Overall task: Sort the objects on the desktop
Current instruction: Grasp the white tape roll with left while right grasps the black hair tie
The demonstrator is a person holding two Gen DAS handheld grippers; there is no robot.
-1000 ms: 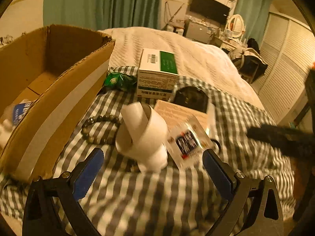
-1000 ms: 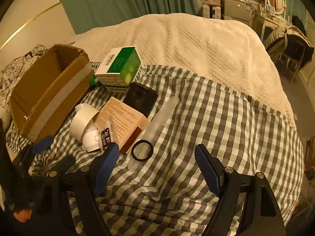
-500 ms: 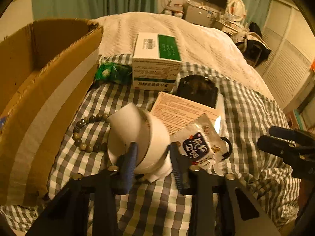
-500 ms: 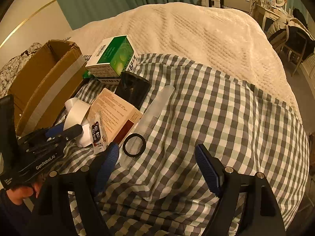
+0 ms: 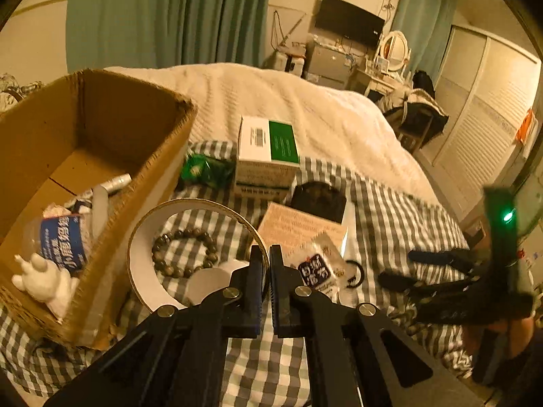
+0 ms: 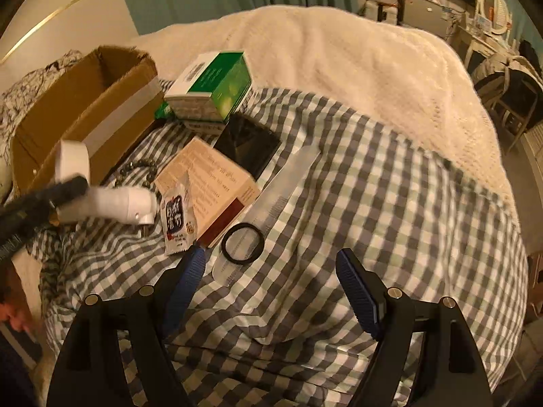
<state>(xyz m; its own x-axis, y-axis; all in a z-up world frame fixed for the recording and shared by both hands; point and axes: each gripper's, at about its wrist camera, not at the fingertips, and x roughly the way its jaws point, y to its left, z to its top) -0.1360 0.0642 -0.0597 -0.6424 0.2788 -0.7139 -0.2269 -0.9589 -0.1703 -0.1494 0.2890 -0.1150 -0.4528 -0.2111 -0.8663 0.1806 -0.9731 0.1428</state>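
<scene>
My left gripper [image 5: 266, 264] is shut on the rim of a white tape roll [image 5: 142, 264] and holds it lifted above the checked cloth [image 5: 258, 366], beside the cardboard box [image 5: 101, 125]. The roll [image 6: 73, 164] also shows in the right wrist view, in the air next to the box [image 6: 101, 101]. My right gripper [image 6: 271, 288] is open and empty above the cloth [image 6: 373, 203], near a black ring [image 6: 242, 243]. A bead bracelet [image 5: 185, 252], a snack packet [image 5: 314, 271] and a white plastic piece [image 6: 129, 203] lie below the roll.
A green and white carton [image 5: 268, 156], a black case [image 5: 319, 200], a tan carton [image 6: 210, 186], a clear ruler [image 6: 281, 196] and a green packet [image 5: 203, 169] lie on the cloth. The box holds a bottle [image 5: 61, 240] and a white figure [image 5: 44, 278]. White bedding [image 6: 339, 68] lies beyond.
My left gripper has closed on the tape roll's rim and lifted it off the cloth toward the box. The bracelet is uncovered. The right gripper has barely moved.
</scene>
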